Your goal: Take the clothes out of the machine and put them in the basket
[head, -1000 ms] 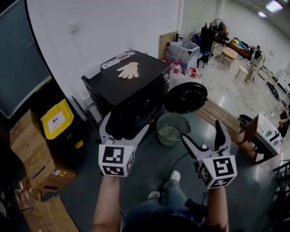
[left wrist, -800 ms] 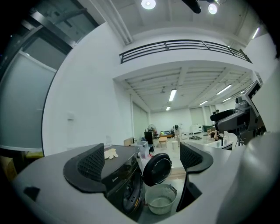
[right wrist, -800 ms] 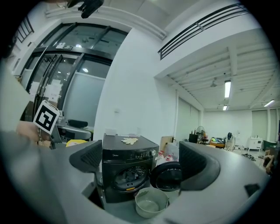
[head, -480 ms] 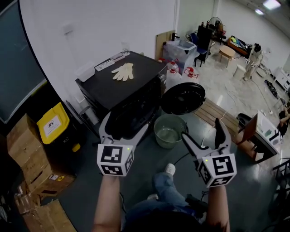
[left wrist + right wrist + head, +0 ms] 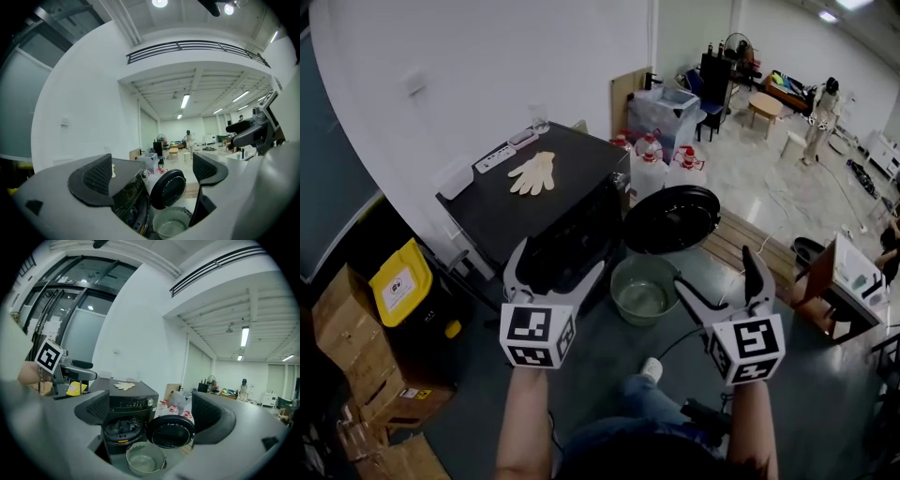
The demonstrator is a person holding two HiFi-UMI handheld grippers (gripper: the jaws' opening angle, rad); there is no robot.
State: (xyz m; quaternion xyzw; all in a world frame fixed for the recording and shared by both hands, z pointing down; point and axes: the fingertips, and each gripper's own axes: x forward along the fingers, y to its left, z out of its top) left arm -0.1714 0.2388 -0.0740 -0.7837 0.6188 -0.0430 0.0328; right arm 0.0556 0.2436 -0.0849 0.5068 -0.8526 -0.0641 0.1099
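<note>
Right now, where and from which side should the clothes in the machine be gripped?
Pinch the top of the dark clothes heaped in the drum. Come in level from the front, through the round opening of the machine: the door hangs open to the right, and the basket sits below the opening, so probably reach over it.

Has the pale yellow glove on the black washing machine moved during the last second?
No. The pale yellow glove lies at the same spot on top of the black washing machine; only the head view shifted.
</note>
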